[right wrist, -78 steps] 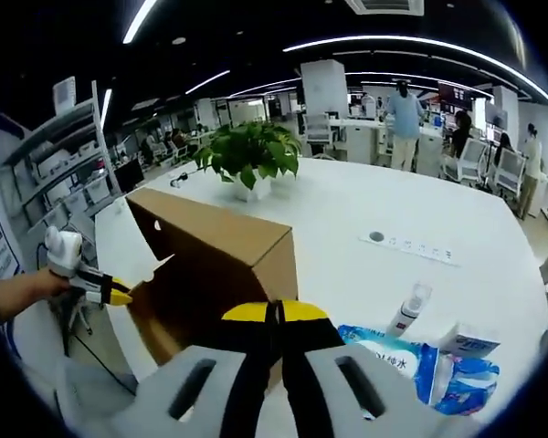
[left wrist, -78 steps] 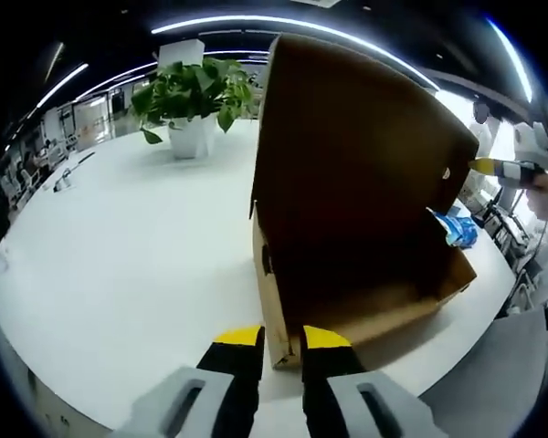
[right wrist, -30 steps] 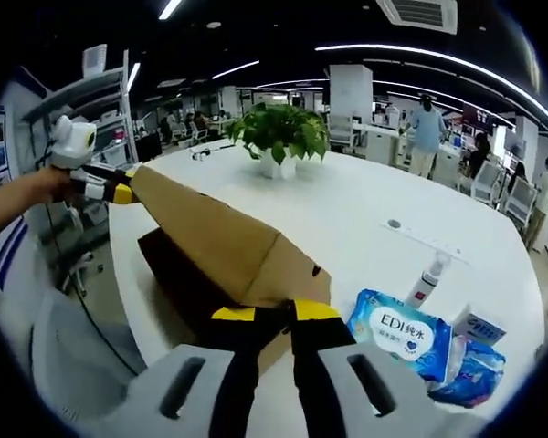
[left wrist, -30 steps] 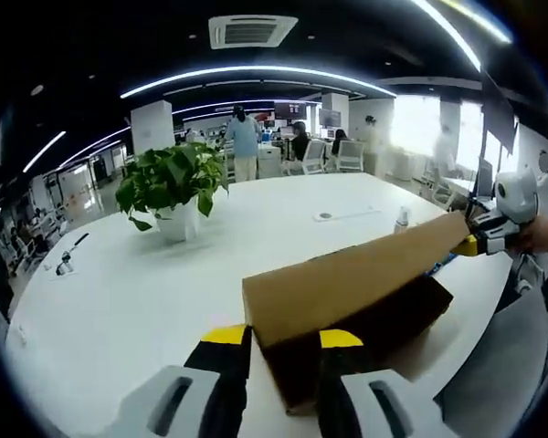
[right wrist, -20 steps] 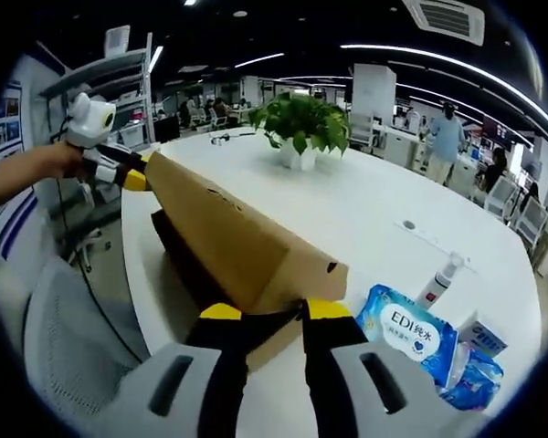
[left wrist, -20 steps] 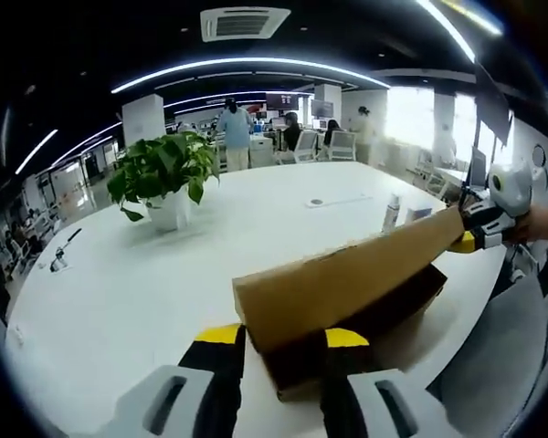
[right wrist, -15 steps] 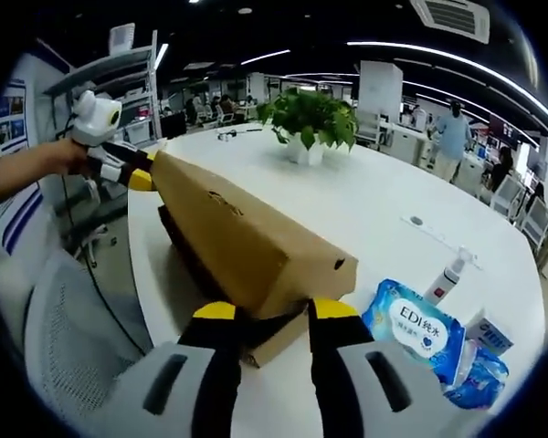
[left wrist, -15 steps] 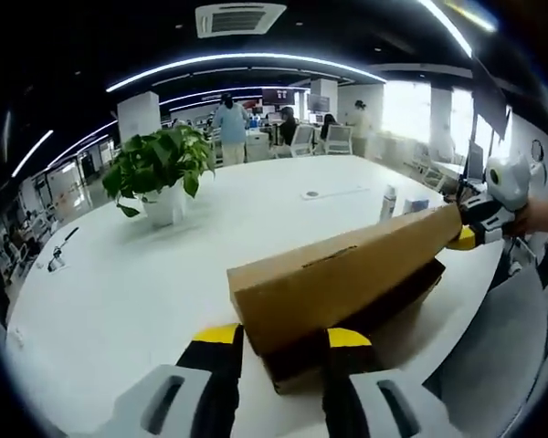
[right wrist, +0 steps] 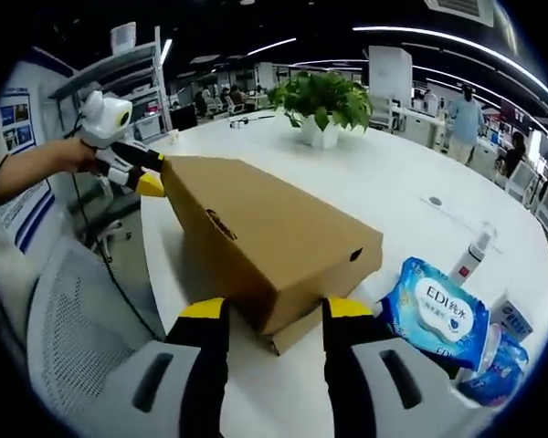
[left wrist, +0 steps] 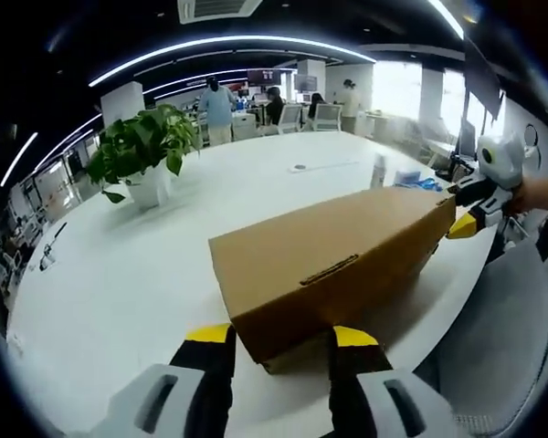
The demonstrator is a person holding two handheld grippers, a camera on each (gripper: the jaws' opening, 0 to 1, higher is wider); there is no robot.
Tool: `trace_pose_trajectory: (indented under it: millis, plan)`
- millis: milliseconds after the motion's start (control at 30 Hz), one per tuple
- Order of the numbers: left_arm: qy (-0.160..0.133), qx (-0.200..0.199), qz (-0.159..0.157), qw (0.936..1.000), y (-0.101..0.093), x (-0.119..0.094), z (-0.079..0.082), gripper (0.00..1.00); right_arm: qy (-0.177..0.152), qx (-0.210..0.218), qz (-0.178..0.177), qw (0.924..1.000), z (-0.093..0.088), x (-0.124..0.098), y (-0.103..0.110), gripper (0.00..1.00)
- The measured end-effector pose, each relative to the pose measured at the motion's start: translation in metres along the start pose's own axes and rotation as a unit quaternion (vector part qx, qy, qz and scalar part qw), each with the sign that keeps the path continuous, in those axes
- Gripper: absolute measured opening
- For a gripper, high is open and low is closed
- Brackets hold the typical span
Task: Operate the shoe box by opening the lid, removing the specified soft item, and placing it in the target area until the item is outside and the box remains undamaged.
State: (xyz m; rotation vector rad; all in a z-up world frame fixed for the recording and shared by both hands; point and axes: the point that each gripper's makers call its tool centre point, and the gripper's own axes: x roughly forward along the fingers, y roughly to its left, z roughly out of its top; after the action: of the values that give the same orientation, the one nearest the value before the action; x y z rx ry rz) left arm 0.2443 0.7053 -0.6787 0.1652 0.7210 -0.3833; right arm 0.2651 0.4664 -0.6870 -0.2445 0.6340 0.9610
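The brown shoe box [left wrist: 333, 265] sits on the white tabletop [left wrist: 119, 274] with its lid down, near the edge. The left gripper [left wrist: 276, 336] has its jaws apart, straddling one corner of the box. The right gripper [right wrist: 267, 310] stands the same way at the opposite end, jaws apart about the corner. A blue pack of wipes [right wrist: 440, 310] lies just beside the box, a small spray bottle [right wrist: 475, 254] behind it, and a potted plant [right wrist: 322, 102] farther back on the tabletop.
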Motion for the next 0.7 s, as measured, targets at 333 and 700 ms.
trace_pose_trajectory:
  millis: [333, 700]
  plan:
    - [0.023, -0.002, -0.007, 0.9997, -0.003, 0.01, -0.013, 0.43, 0.011, 0.015, 0.007, 0.9998, -0.011, 0.009, 0.001, 0.42]
    - [0.041, -0.023, -0.015, 0.9988, -0.008, 0.023, -0.026, 0.44, 0.034, 0.013, -0.004, 0.9993, -0.027, 0.019, 0.0, 0.4]
